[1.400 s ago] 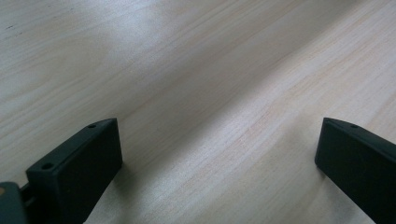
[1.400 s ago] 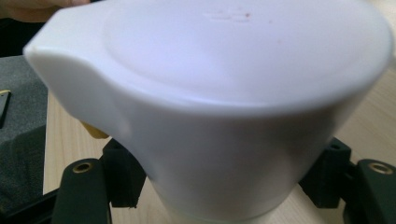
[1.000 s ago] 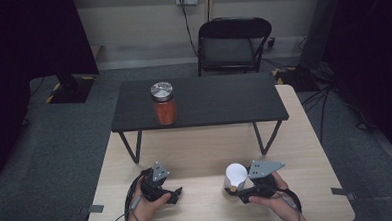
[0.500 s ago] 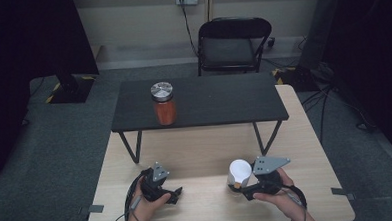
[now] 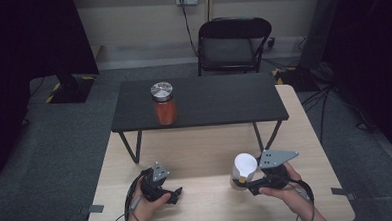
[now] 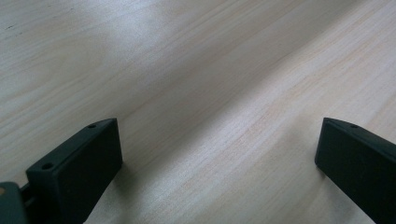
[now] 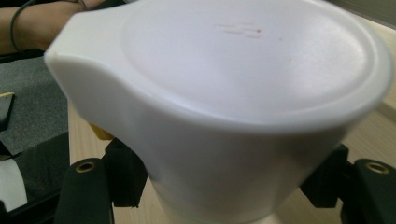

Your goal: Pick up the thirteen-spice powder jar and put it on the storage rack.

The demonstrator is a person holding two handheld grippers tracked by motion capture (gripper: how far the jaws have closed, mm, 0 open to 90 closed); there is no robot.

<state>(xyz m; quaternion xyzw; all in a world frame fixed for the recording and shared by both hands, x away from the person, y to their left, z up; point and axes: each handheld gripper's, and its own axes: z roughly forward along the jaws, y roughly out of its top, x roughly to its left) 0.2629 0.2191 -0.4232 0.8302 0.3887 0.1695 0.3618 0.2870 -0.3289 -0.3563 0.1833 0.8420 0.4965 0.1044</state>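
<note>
Right gripper view puts us right at the jaws: both black jaws squeeze the narrow lower body of a white plastic container [image 7: 224, 107], smooth and glossy, with a round flat lid and a small lip jutting at one side. A spot of yellow peeks out under that lip. From the high view, the right gripper [image 5: 248, 183] holds this container [image 5: 243, 167] upright, low over the pale wooden table [image 5: 206, 155], near its front edge, the grey three-cornered plate just beside it. Over on the left, the left gripper [image 5: 176, 195] rests on the same table, well apart from the container; its own view shows the two black jaws spread wide over bare, fine-grained wood [image 6: 210, 93]. Farther back stands a low black table [image 5: 223, 102], and on it a jar [image 5: 163, 103] with orange contents and a shiny metal lid. Behind that, a black folding chair [image 5: 231, 44].
</note>
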